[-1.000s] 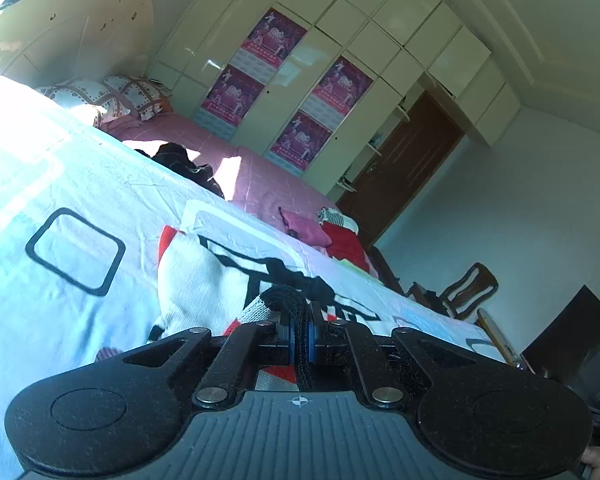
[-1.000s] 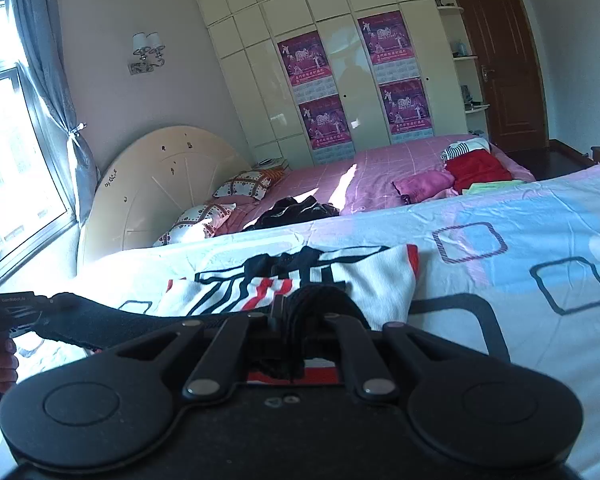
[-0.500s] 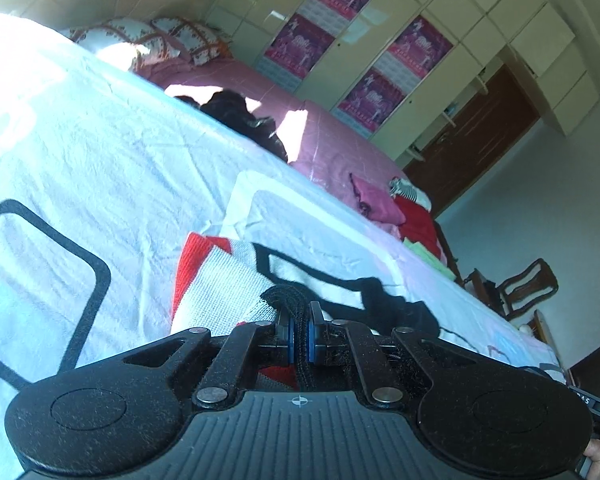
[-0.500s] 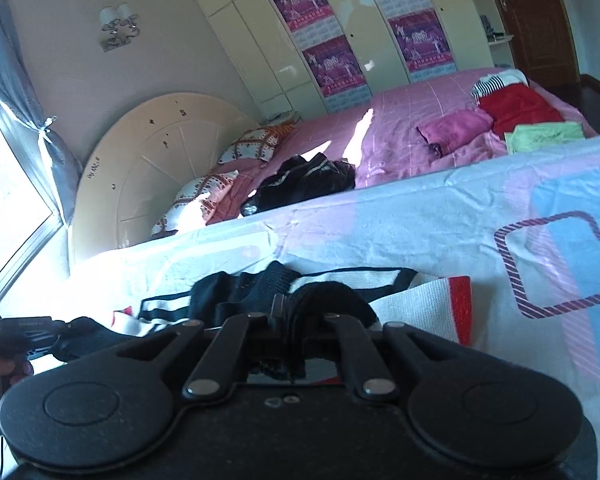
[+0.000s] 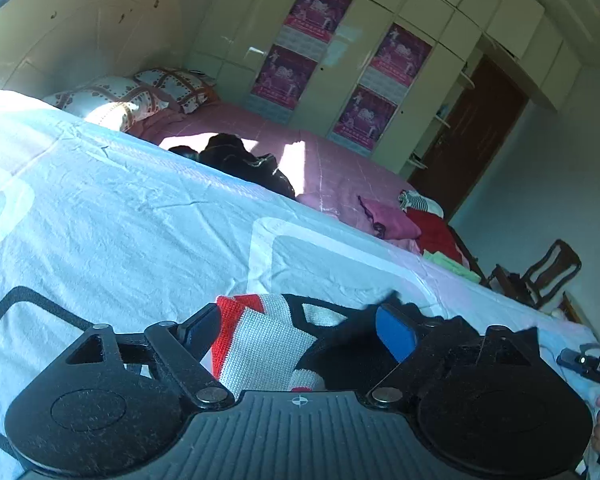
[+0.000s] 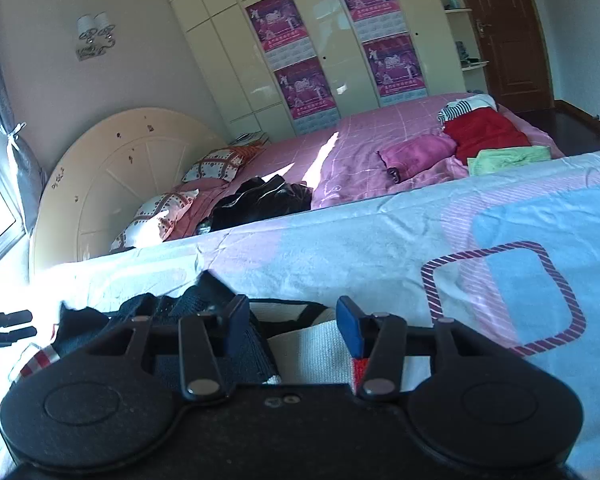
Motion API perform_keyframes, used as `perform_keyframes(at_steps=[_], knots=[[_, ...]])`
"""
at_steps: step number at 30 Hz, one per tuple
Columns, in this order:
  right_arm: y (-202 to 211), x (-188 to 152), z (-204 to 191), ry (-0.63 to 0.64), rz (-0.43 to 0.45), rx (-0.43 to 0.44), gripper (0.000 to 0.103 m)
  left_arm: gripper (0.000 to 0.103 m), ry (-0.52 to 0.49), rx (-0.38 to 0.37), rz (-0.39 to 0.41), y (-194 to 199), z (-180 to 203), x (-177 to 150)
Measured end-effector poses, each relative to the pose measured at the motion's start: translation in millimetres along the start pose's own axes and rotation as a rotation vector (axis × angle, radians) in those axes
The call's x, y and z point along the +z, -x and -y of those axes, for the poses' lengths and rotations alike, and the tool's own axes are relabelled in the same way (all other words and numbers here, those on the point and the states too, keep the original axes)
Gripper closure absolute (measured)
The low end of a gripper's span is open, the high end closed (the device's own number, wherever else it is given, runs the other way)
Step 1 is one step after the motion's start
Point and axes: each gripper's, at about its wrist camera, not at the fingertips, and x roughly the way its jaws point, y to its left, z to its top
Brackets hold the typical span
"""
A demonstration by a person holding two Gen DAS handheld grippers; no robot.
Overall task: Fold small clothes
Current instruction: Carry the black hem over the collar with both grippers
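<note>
Fingers of the left gripper [image 5: 298, 332] stood spread wide, one black pad on the outer side and one blue pad [image 5: 396, 336] on the inner, with the knit garment [image 5: 260, 344] lying slack between them and gripped by neither. That garment, white with red bands and black trim, sat bunched on the pale blue bedsheet [image 5: 120, 220], directly under both tools. In the right wrist view the right gripper [image 6: 292, 320] was likewise parted, its blue-faced fingertip [image 6: 350, 326] resting just over the white and red edge of the garment [image 6: 312, 352] while the black part of the fabric lay heaped against the other finger; nothing was pinched there either.

Beyond the garment, past the far edge of the sheet, a pink bedspread [image 6: 380, 132] carried a black jacket [image 6: 264, 200], a folded magenta piece [image 6: 420, 154], a red one [image 6: 486, 132] and a light green one [image 6: 508, 158]. Farther behind the garment stood patterned pillows [image 6: 216, 166], a cream headboard [image 6: 116, 176] and a pale wardrobe [image 6: 228, 48] hung with purple posters [image 6: 280, 24].
</note>
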Motion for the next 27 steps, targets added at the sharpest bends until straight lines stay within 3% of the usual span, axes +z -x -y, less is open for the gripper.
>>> perform_keyframes(at_steps=[7, 10, 12, 13, 15, 19, 22, 27], knots=[[-40, 7, -13, 0.053, -0.078, 0.026, 0.057, 0.030, -0.217, 0.019, -0.127, -30, 30, 14], [-61, 8, -19, 0.093, -0.133, 0.035, 0.060, 0.049, -0.254, 0.020, -0.187, -45, 38, 17], [-74, 6, -26, 0.136, -0.175, 0.014, 0.063, 0.066, -0.286, 0.026, -0.217, -52, 45, 17], [-77, 6, -29, 0.153, -0.175, 0.014, 0.074, 0.072, -0.295, 0.028, -0.217, -53, 49, 16], [-79, 5, -33, 0.177, -0.179, 0.018, 0.096, 0.098, -0.308, 0.014, -0.198, -49, 54, 17], [-64, 6, -46, 0.251, -0.103, 0.017, 0.097, 0.098, -0.301, -0.010, -0.086, -29, 56, 16], [-47, 13, -45, 0.230, -0.025, 0.028, 0.097, 0.098, -0.266, -0.024, -0.004, -15, 50, 18], [-44, 23, -38, 0.207, 0.028, 0.010, 0.097, 0.098, -0.198, -0.008, 0.022, -19, 33, 28]])
